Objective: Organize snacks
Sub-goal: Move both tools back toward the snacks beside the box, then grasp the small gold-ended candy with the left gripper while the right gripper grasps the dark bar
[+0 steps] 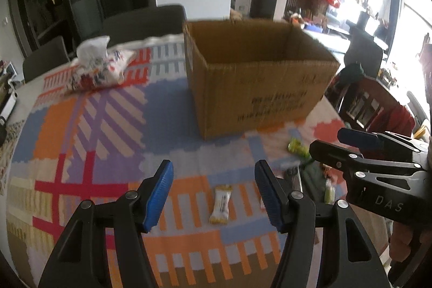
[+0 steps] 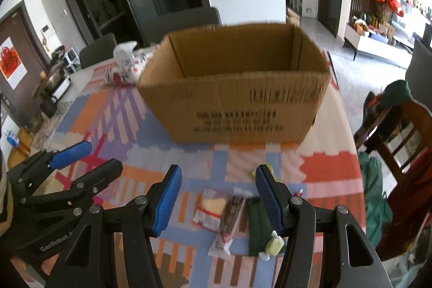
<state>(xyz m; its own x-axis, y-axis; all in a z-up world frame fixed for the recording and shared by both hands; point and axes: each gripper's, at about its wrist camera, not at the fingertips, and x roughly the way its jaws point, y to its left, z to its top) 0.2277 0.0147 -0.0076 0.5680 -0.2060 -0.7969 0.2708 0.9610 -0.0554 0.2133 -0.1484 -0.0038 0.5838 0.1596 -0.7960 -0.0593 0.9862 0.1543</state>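
An open cardboard box (image 1: 256, 72) (image 2: 237, 96) stands on the patterned tablecloth. In the left wrist view my left gripper (image 1: 214, 196) hangs open above a small white-and-yellow snack bar (image 1: 221, 204), with nothing between its fingers. More snacks lie to its right, among them a green packet (image 1: 298, 147). In the right wrist view my right gripper (image 2: 218, 200) is open over a cluster of snacks: a clear bag with a yellow cake (image 2: 209, 208), a dark long packet (image 2: 229, 220), a dark green packet (image 2: 257, 226) and a pale green candy (image 2: 274, 246). Each gripper shows at the edge of the other's view.
A floral tissue pack (image 1: 100, 66) (image 2: 121, 69) lies at the table's far left beside the box. Grey chairs (image 1: 145, 20) stand behind the table, and a wooden chair (image 2: 399, 131) with red and green cloth stands at its right edge.
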